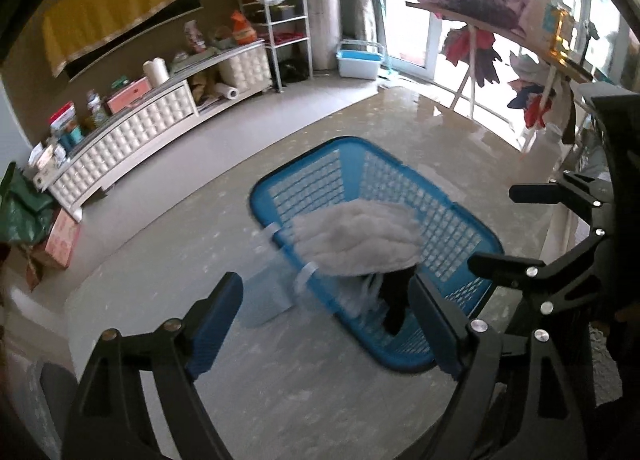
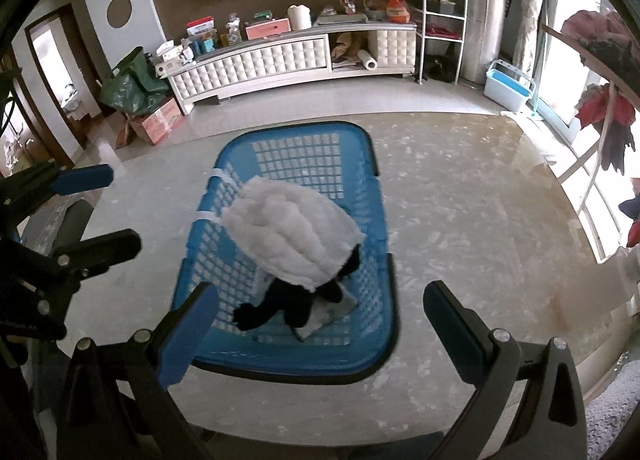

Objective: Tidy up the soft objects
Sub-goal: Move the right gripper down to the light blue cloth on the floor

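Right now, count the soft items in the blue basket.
3 visible: a white quilted pad on top, a black garment beneath it, a grey folded cloth under that, in the blue basket. More may be hidden.

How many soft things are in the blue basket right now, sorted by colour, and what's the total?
White: 1, the quilted white pad on top of the pile.
Black: 1, the black garment under it.
Grey: 1, a folded grey cloth at the bottom.
Total: 3 visible in the blue basket; anything hidden beneath the pad cannot be counted.
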Available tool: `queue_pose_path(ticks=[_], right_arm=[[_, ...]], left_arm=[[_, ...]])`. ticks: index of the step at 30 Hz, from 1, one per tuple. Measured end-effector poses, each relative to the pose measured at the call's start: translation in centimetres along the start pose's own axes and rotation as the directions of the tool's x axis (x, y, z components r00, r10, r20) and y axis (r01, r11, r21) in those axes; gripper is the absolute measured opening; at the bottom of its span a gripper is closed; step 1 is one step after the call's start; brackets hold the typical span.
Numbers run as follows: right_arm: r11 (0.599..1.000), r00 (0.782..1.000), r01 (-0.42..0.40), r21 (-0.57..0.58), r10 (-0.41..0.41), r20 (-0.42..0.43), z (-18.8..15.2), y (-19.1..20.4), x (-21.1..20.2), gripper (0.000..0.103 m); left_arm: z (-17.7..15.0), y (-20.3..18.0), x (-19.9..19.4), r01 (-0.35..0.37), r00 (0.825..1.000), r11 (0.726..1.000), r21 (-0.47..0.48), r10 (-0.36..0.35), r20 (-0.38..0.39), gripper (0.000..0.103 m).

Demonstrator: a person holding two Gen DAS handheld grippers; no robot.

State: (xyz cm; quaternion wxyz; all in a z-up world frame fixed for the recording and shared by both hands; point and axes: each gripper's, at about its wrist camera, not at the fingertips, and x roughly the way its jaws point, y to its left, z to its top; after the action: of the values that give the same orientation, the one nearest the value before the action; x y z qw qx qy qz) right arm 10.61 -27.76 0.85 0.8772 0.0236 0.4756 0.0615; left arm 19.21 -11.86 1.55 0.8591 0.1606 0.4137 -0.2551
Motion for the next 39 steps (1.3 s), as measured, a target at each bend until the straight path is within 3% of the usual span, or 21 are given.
queue_pose_path(ticks=[5, 11, 13, 28, 35, 39], right_arm=[[0.998, 1.0, -0.028, -0.057, 0.028, -0.006, 0.6, 2.2, 0.5, 0.103], [0.991, 0.998, -0.055, -0.125, 0.051, -0.037, 1.3, 5.8, 2.1, 0.103], [0.987, 0.997, -0.068, -0.147, 0.061, -0.052, 1.5, 6.9, 2.9, 0.103], [0.952, 0.987, -0.109, -0.285, 0.069, -0.147, 2.8, 15.3, 8.3, 0.103], [0.956, 0.969, -0.15, -0.253, 0.092, -0.227, 3.0, 16.9, 13.1, 0.103], [0.965, 0.964, -0.128, -0.228, 0.067, -0.257, 2.6, 17.7, 16.4, 0.103]], left_arm=[[-2.5, 2.9, -1.5, -0.028, 1.0, 0.998, -0.058, 0.028, 0.005, 0.085], [-5.0, 6.0, -2.3, -0.057, 0.998, 0.992, -0.117, 0.057, -0.003, 0.093], [-5.9, 7.1, -2.4, -0.064, 0.998, 0.988, -0.137, 0.064, -0.01, 0.103], [-12.1, 14.9, -2.4, -0.121, 0.992, 0.947, -0.297, 0.11, -0.053, 0.103], [-15.3, 18.6, -0.7, -0.146, 0.988, 0.92, -0.363, 0.12, -0.095, 0.103], [-16.9, 20.6, 1.2, -0.17, 0.984, 0.896, -0.409, 0.13, -0.125, 0.103]])
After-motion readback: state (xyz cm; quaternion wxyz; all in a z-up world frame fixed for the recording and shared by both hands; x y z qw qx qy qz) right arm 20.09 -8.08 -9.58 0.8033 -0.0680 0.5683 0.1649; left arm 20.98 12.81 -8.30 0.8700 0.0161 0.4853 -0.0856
